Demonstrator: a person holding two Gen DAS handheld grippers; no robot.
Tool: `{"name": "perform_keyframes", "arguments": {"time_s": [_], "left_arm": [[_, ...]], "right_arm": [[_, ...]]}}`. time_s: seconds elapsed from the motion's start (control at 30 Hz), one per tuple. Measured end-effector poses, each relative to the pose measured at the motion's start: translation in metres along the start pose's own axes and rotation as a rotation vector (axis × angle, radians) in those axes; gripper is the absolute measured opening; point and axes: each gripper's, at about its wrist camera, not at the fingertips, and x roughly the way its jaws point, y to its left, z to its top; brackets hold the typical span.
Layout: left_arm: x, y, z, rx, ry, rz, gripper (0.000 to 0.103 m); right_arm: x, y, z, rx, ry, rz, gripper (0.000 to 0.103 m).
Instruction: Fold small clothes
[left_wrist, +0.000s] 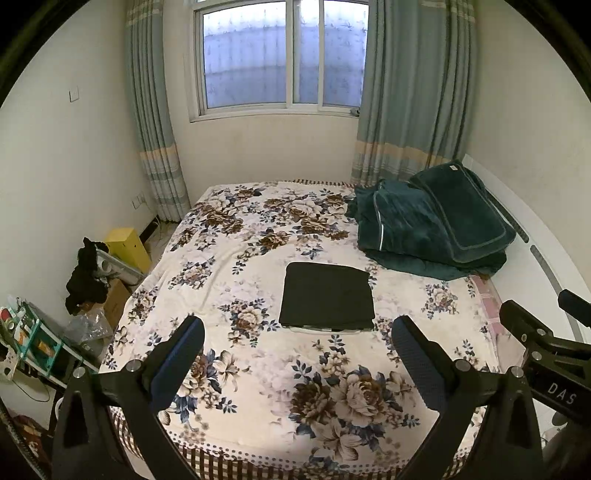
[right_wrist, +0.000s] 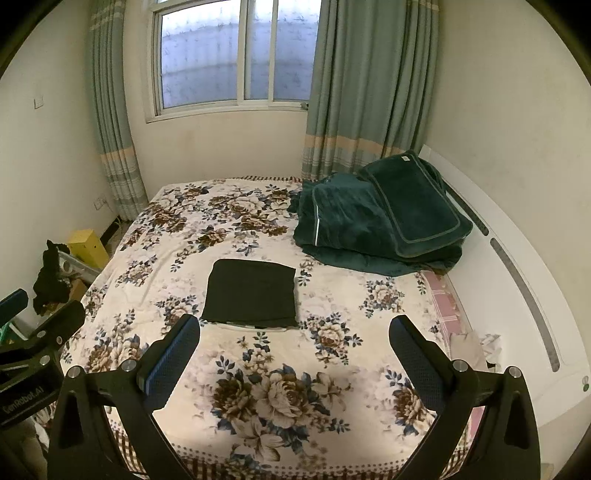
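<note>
**Both tools held wide above the foot of the bed, dark garment folded at its middle**

Nearest to me, the left tool (left_wrist: 297, 338) hangs over the near edge of the bed (left_wrist: 258, 435), its two blue-padded fingers (left_wrist: 184, 354) spread wide with nothing between them. Just beside it, the right tool (right_wrist: 295, 338) is held the same way, fingers far apart and empty, over the same near edge. Each one shows at the side of the other's view as a black frame with white lettering.

Beyond the fingertips, about the middle of the bed, lies the folded dark garment (left_wrist: 327, 295), a neat rectangle flat on the floral blanket (right_wrist: 258, 387). A strip of lighter, striped cloth peeks out from under its near edge. Neither tool touches it.

Farther on, in the far right corner of the bed against the white headboard (right_wrist: 517, 277), a dark green quilt (left_wrist: 424, 229) sits in a loose heap with a matching green pillow (right_wrist: 413, 210) leaning on top.

To the left of the bed, on the floor, there is a yellow box (left_wrist: 127, 245), some cardboard, and a black cloth (left_wrist: 86, 277) draped over clutter.

At the far wall, a window (left_wrist: 280, 55) with frosted panes stands between grey-green curtains (right_wrist: 369, 92) drawn to either side.
</note>
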Motion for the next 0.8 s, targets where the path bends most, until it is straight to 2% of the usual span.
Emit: {"name": "perform_keyframes", "arguments": {"time_s": [0.8], "left_arm": [[-0.0063, -0.0001, 0.0032, 0.019, -0.012, 0.001, 0.103]], "right_arm": [[-0.003, 0.0087, 0.0026, 0.004, 0.002, 0.024, 0.103]]}}
